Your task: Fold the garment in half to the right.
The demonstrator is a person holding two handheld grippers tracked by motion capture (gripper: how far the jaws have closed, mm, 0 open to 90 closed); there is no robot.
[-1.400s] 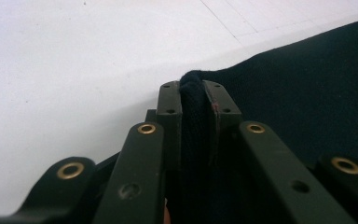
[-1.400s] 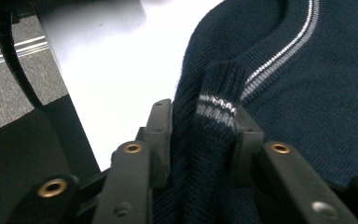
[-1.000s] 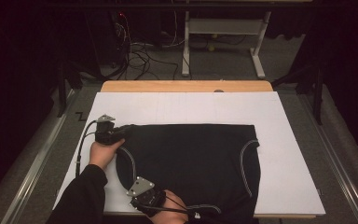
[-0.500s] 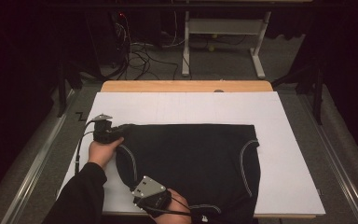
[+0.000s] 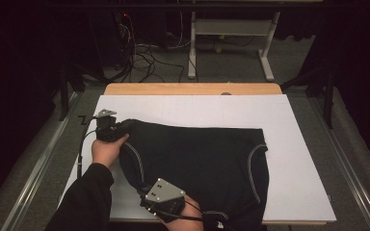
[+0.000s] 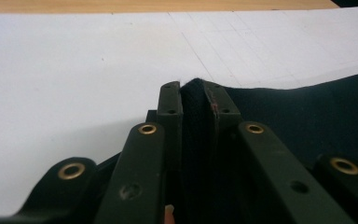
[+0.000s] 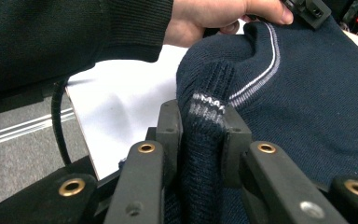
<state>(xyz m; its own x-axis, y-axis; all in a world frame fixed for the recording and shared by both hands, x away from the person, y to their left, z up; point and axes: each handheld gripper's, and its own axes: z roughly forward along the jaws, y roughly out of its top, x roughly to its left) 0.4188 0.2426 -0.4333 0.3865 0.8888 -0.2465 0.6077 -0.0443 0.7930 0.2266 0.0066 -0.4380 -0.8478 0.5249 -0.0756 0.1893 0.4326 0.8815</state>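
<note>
A dark navy knitted garment (image 5: 202, 161) with pale stripe trim lies spread on the white board (image 5: 289, 120). My left gripper (image 5: 120, 129) is at the garment's far left corner, shut on a fold of the fabric (image 6: 198, 100). My right gripper (image 5: 144, 195) is at the near left edge, shut on a striped hem of the garment (image 7: 207, 109). In the right gripper view the other hand (image 7: 209, 16) holds its gripper beyond the cloth.
The white board rests on a wooden table (image 5: 192, 88). Metal rails (image 5: 33, 168) run along both sides. A white table frame (image 5: 231, 33) and loose cables (image 5: 144, 53) stand on the floor beyond the far edge.
Both grippers have shifted slightly left and away, pulling the garment's left edge with them; the cloth lies flatter and more stretched.
</note>
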